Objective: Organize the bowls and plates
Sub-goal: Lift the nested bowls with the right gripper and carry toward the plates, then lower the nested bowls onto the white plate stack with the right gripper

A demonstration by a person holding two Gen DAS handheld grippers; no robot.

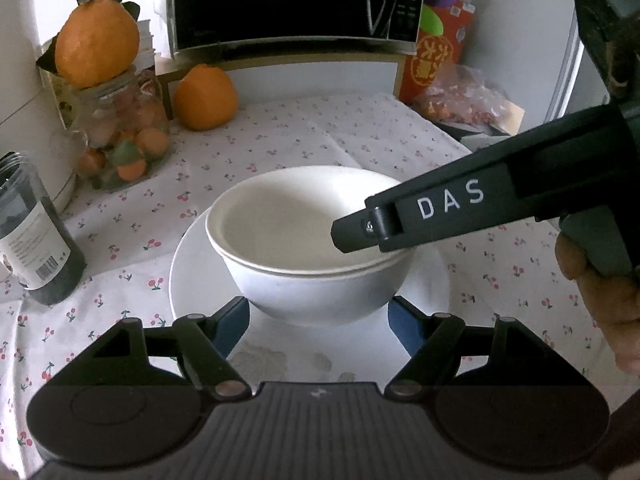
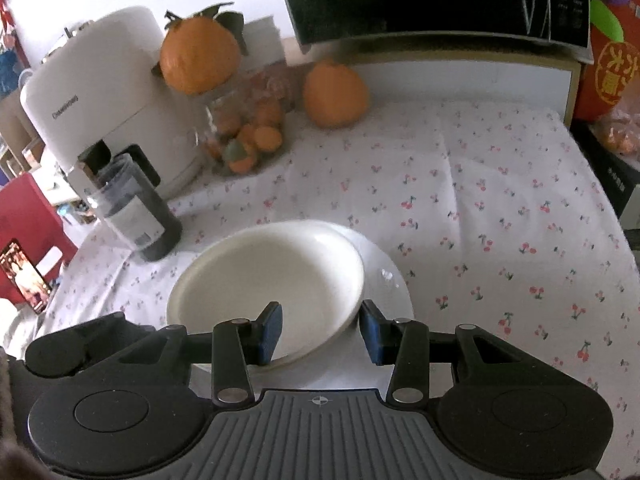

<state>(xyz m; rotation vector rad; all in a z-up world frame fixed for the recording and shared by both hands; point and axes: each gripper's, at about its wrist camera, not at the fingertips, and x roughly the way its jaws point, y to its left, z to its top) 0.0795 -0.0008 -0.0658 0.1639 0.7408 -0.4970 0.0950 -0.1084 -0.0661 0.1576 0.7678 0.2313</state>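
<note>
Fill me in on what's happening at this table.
A person is stacking white dishes on the cherry-print tablecloth with two handheld grippers. A cream bowl sits nested in a white bowl, which stands on a white plate. The right gripper straddles the cream bowl's rim with a gap at the pads. The left gripper is open on either side of the white bowl's base. Neither visibly grips.

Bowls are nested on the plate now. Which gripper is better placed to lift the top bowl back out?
Right, probably. The right gripper is open with its pads straddling the top bowl's rim. The left gripper is open around the lower bowl's base near the plate, suited to steadying it.
</note>
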